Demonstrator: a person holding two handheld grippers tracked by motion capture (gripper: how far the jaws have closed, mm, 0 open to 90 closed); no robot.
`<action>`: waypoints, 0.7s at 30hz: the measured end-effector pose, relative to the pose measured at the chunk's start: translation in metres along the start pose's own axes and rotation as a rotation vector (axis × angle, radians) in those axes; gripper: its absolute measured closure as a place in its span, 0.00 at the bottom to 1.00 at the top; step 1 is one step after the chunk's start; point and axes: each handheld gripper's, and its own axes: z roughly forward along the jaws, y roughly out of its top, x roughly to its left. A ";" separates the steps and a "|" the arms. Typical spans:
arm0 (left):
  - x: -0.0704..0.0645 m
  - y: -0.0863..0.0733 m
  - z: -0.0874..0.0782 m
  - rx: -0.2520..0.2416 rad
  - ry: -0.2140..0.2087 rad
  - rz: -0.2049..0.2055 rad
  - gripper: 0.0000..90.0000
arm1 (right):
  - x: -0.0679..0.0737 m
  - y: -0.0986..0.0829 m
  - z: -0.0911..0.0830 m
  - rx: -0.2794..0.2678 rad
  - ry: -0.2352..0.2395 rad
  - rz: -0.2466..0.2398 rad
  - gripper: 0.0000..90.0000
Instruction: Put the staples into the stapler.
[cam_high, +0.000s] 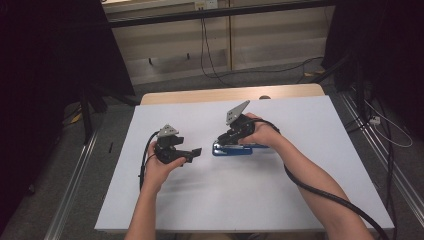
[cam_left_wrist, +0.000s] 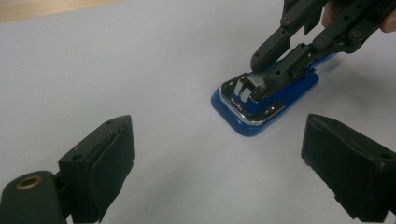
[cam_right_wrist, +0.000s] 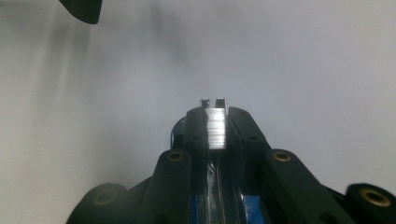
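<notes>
Ahead of our left gripper (cam_left_wrist: 219, 172), between its wide-apart fingers (cam_left_wrist: 100, 170), we see bare white counter (cam_left_wrist: 140, 74). The blue stapler (cam_left_wrist: 285, 95) lies beyond them, toward the right finger, with our right gripper (cam_left_wrist: 273, 70) clamped on its metal top, blocking that way.

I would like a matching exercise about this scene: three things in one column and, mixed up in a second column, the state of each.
Things:
1. left gripper
2. right gripper
3. blue stapler

States:
a. lies flat on the white table
b. jaws wide apart, holding nothing
c. jaws closed on the metal part of the stapler

Pairs: 1-b, 2-c, 3-a
</notes>
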 end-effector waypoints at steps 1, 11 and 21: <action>0.000 0.000 0.000 0.000 0.000 0.000 0.11 | 0.000 0.000 0.000 -0.002 0.002 0.005 0.86; 0.001 0.000 0.000 -0.010 0.006 -0.009 0.11 | 0.003 -0.001 -0.006 -0.032 -0.025 0.034 0.71; -0.001 0.001 0.003 -0.013 -0.011 0.000 0.11 | 0.013 -0.010 -0.028 -0.072 -0.108 0.102 0.47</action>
